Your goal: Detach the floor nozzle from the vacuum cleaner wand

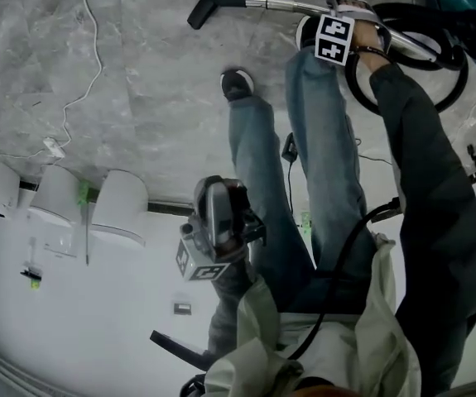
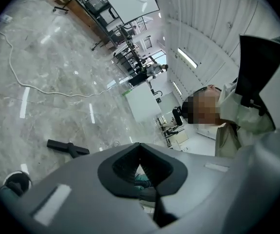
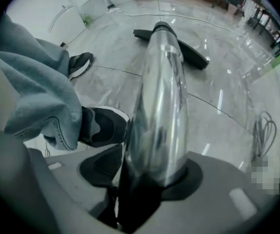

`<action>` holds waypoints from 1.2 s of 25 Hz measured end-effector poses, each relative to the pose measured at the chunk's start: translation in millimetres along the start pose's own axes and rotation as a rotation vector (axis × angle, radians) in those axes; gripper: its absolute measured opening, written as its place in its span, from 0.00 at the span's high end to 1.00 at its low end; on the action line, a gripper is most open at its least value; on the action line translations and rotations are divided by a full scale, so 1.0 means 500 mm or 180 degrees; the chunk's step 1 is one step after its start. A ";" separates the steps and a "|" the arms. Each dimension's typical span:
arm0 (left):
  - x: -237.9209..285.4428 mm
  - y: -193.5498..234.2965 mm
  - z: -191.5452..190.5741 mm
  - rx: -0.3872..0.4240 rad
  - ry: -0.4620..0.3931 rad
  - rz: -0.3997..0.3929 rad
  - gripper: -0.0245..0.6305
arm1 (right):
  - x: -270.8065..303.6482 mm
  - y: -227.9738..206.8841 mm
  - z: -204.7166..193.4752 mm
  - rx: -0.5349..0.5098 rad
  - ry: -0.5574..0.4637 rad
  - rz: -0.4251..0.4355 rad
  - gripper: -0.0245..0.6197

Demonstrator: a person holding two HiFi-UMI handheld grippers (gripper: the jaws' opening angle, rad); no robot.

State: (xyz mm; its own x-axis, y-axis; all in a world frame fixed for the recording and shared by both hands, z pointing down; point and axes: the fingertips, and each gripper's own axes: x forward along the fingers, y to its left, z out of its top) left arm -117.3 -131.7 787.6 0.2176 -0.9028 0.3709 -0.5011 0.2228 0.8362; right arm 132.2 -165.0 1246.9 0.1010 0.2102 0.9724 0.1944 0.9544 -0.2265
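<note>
Head view: grey marble floor (image 1: 155, 122), white cable (image 1: 97, 64); left tongs (image 2: 140, 167) pinched empty, right tongs (image 3: 147, 175) wide around chrome wand (image 3: 161, 91).

1. The grey marble floor (image 1: 155, 114) is glossy.
2. A black nozzle (image 1: 214, 0) lies on it at the far edge.
3. A white cable (image 1: 88, 73) trails loosely across it.
4. A person's shoes (image 1: 238, 83) stand on it.

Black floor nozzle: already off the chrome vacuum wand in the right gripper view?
No, the black floor nozzle sits joined to the far end of the chrome vacuum wand.
</note>
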 end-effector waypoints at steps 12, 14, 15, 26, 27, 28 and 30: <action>0.016 0.034 -0.037 -0.0194 0.0266 -0.0360 0.96 | -0.069 0.008 0.014 0.0423 -0.0038 0.0188 0.87; -0.003 0.032 -0.034 -0.0152 0.0413 -0.0430 0.96 | -0.152 0.031 0.032 0.0517 -0.0141 0.0114 0.87; -0.013 0.028 -0.030 -0.0121 0.0498 -0.0480 0.96 | -0.208 0.042 0.042 0.0576 -0.0209 0.0037 0.87; -0.086 -0.243 0.190 0.0068 0.0392 -0.1230 0.39 | -0.917 0.286 0.119 0.1408 -0.0599 -0.0534 0.90; -0.093 -0.279 0.225 0.0054 0.0291 -0.1297 0.35 | -0.961 0.306 0.129 0.1425 -0.0617 -0.0593 0.90; -0.099 -0.307 0.257 0.0031 0.0209 -0.1330 0.31 | -1.003 0.329 0.139 0.1423 -0.0637 -0.0659 0.90; -0.113 -0.352 0.311 -0.0104 0.0138 -0.1446 0.28 | -1.085 0.378 0.155 0.1430 -0.0682 -0.0770 0.90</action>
State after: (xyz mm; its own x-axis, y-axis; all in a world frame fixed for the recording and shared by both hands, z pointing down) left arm -171.6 -176.9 556.9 0.4443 -0.8957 -0.0203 -0.3203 -0.1800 0.9300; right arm 38.4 -82.0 681.0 -0.1048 -0.0327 0.9940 -0.2526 0.9675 0.0052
